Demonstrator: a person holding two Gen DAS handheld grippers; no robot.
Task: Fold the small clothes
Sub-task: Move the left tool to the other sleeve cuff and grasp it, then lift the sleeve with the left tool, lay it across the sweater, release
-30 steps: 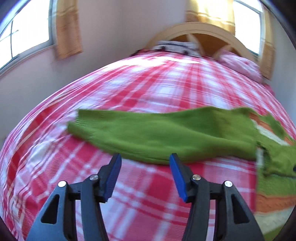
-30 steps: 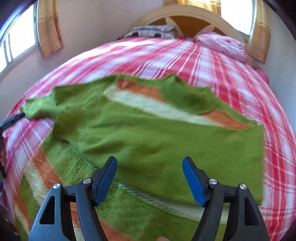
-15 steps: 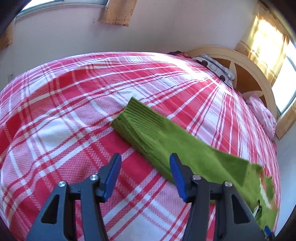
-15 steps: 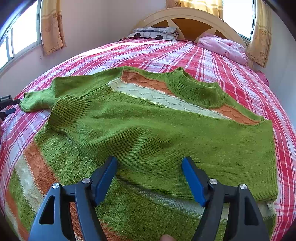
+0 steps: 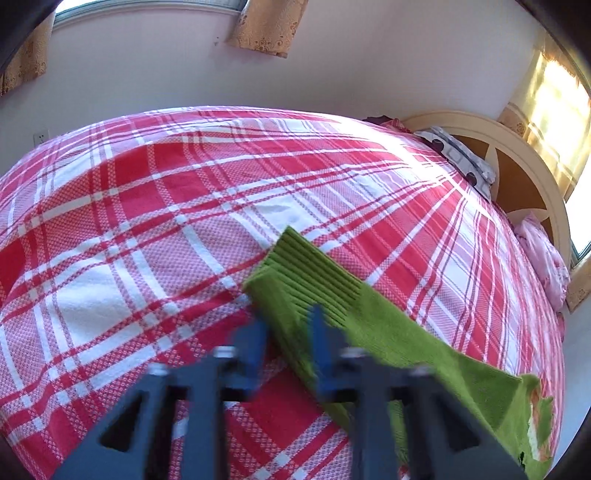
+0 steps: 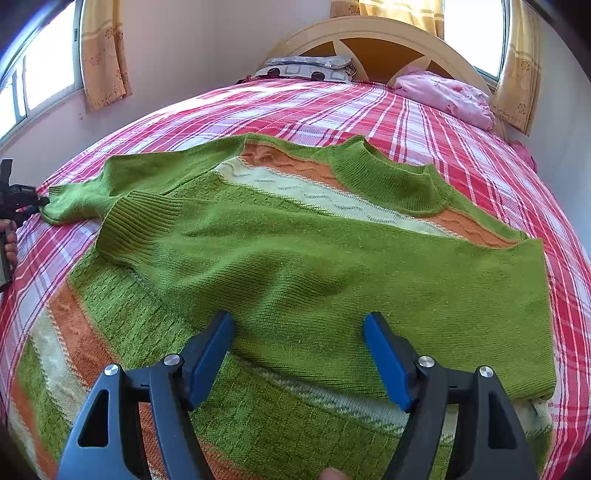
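1. While my left gripper (image 5: 286,334) has just been closing on the sweater's outstretched sleeve cuff (image 5: 303,273), my right gripper (image 6: 299,354) hangs open over the sweater (image 6: 295,258) on the bed (image 6: 461,125).
2. Next, I reckon, that sleeve gets folded across the body.

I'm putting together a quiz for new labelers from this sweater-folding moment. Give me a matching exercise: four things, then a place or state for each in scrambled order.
Things:
1. right gripper
2. folded sleeve
3. collar
4. pink bundle

Places or states:
A. laid across the front of the sweater
B. against the headboard
C. open, over the sweater's near part
D. ribbed green ring at the sweater's far edge

Pairs: 1-C, 2-A, 3-D, 4-B
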